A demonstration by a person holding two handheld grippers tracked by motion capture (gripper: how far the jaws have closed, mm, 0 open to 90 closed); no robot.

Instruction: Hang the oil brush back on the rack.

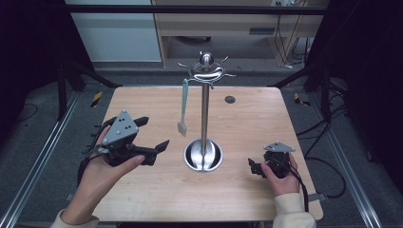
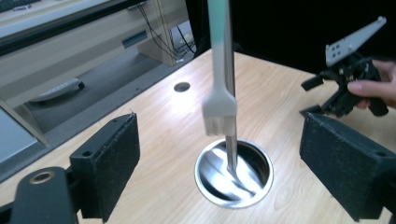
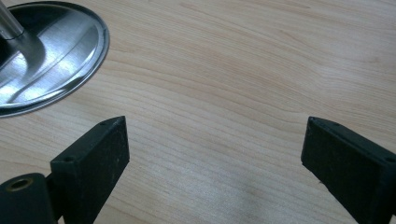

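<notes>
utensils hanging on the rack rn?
1: a pale green brush hangs from a hook on the left of the steel rack, bristles down, above the table. The other visible hooks look bare.

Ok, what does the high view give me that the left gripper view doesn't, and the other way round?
High view alone: the hooked top of the stand, with the brush hanging from a hook by its handle, and the left gripper from outside, jaws open. Left gripper view alone: a close look at the brush bristles, hanging above the base between the open jaws without touching them. Both: brush, stand pole, shiny round base, wooden table, right gripper.
</notes>
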